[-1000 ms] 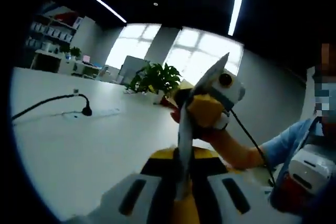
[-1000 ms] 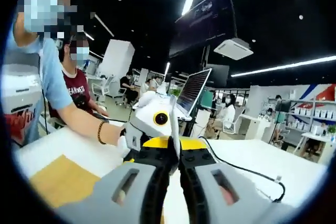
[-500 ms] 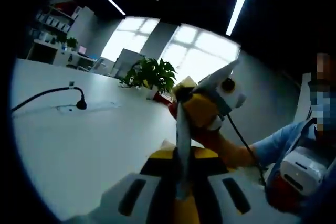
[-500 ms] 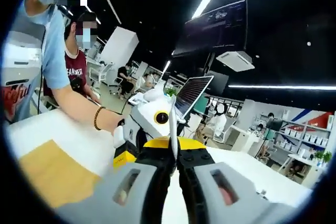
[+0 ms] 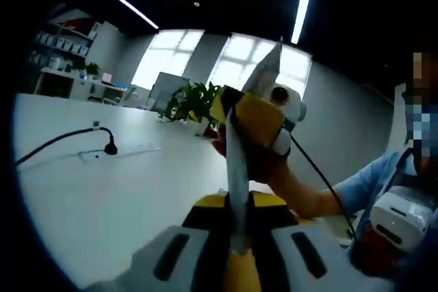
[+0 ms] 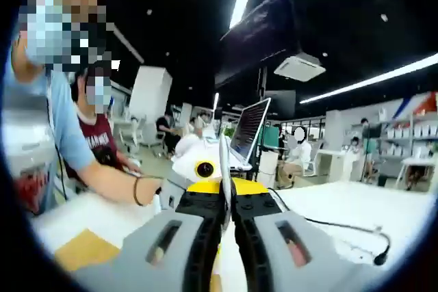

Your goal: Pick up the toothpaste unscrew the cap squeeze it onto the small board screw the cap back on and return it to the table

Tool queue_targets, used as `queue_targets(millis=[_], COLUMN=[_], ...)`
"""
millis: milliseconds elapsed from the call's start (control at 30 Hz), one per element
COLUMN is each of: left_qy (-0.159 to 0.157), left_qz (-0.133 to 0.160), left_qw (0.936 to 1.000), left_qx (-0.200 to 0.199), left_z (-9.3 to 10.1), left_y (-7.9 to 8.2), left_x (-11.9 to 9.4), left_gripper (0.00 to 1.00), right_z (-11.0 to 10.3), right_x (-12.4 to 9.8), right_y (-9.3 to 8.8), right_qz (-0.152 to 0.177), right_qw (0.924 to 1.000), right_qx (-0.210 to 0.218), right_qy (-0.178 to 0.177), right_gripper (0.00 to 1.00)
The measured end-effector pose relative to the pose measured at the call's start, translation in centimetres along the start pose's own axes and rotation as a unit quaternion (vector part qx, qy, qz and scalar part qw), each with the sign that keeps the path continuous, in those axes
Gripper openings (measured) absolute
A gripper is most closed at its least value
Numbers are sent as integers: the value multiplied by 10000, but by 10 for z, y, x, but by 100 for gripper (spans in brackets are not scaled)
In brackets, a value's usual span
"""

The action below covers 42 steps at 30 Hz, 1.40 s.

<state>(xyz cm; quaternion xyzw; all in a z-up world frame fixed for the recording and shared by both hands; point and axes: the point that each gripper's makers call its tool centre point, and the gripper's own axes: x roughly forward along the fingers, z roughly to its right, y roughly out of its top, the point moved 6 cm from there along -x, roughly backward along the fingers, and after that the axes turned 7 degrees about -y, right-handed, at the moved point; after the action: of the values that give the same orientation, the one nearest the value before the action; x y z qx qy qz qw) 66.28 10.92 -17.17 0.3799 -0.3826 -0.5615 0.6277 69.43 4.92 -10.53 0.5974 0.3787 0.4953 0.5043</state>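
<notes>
Up close in the left gripper view, the left gripper [image 5: 237,237] has its two jaws drawn in tight on the toothpaste tube [image 5: 236,169], which stands edge-on between them as a thin grey strip rising from the jaws. At the tube's upper end the right gripper [image 5: 254,128] comes in from the right, yellow and white, held by a person's hand [image 5: 274,169] with a blue sleeve [image 5: 373,182] behind it; it meets the top of the tube, but whether its jaws grip the cap there I cannot tell from this side. Beyond lies a white table [image 5: 102,189] with a black cable [image 5: 61,140] running across it, and a green plant [image 5: 195,100] stands near the windows [image 5: 226,66]. In the right gripper view, the right gripper [image 6: 226,200] shows its jaws nearly closed, with the thin edge of the tube [image 6: 224,169] rising upright out of the narrow gap between them. Just behind the tube sits the left gripper [image 6: 198,169], white with a yellow ring, held by a hand [image 6: 147,189] wearing a dark bracelet. A tan board [image 6: 85,251] lies flat on the table [image 6: 335,203] at lower left, well below the tube, and an open laptop [image 6: 250,128] stands farther back.
</notes>
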Motion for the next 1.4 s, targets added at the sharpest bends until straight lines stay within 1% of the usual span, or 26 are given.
queue_targets(millis=[33, 67, 100, 133, 167, 200, 233, 267, 300, 333, 367, 433, 500, 567, 633, 667, 700, 733, 767, 900, 1167, 1267, 1400], left_qy=[20, 61, 112, 176, 248, 307, 362, 374, 374, 360, 359, 395, 423, 375, 315, 325, 359, 392, 435, 462, 515, 499, 488], left_qz=[0, 32, 62, 104, 118, 88, 58, 50, 55, 66, 85, 85, 75, 90, 19, -79, -221, -292, -350, -418, -544, -520, -540], left_qw=[10000, 10000, 9999, 9998, 9996, 9995, 9993, 9992, 9992, 9993, 9993, 9991, 9991, 9993, 9995, 9994, 9990, 9985, 9980, 9977, 9972, 9974, 9973], left_qx=[-22, -33, -26, -2, 8, 19, 74, 108, 115, 90, 52, 88, 57, -5, -40, -4, 118, 231, 299, 278, 88, 28, 44], left_z=[-2, -3, -5, -8, -10, -11, -13, -13, -14, -14, -14, -16, -19, -18, -15, -14, -13, -13, -13, -11, -16, -16, -15], left_y=[-1, -3, -3, -3, -3, -4, -5, -5, -6, -5, -5, -6, -7, -8, -9, -10, -12, -12, -12, -14, -23, -22, -21], left_x=[2, 4, 5, 4, 3, 1, -1, -2, -2, -2, -1, 0, 0, -2, -1, -1, -2, -2, -2, -4, -1, -1, -3], left_gripper=[8, 8, 8, 8, 8, 8, 8, 8, 8, 8, 8, 8, 8, 8, 8, 9, 9, 9, 9, 9, 9, 9, 9], right_z=[2, 2, 3, 4, 5, 6, 6, 7, 7, 6, 5, 5, 5, 2, -3, -6, -11, -14, -15, -15, -10, -9, -11], right_x=[-1, -2, -2, -3, -2, -2, -3, -3, -4, -5, -5, -5, -5, -4, -2, -2, -1, 0, 0, 0, -5, -5, -4], right_y=[-4, -11, -17, -23, -25, -25, -25, -25, -26, -28, -30, -32, -33, -33, -32, -32, -32, -33, -33, -36, -44, -43, -42], right_qz=[-47, -332, -660, -880, -929, -829, -778, -730, -747, -848, -911, -955, -975, -959, -1009, -1068, -1131, -1138, -1146, -1054, -1137, -1125, -1084], right_qw=[9999, 9992, 9975, 9959, 9955, 9963, 9953, 9947, 9934, 9913, 9899, 9889, 9893, 9904, 9943, 9941, 9932, 9927, 9922, 9924, 9905, 9902, 9888], right_qx=[120, 194, 197, 173, 181, 237, 570, 722, 865, 1004, 1082, 1135, 1080, 992, 324, 39, -129, -305, -390, -565, -747, -815, -1010], right_qy=[56, 133, 121, 98, 19, -31, -64, -60, -52, -32, 25, -12, -67, -49, 134, 190, 260, 266, 281, 287, 181, 171, 180], right_gripper=[6, 9, 11, 14, 14, 13, 12, 11, 11, 11, 10, 10, 9, 8, 7, 7, 6, 6, 6, 5, 5, 5, 5])
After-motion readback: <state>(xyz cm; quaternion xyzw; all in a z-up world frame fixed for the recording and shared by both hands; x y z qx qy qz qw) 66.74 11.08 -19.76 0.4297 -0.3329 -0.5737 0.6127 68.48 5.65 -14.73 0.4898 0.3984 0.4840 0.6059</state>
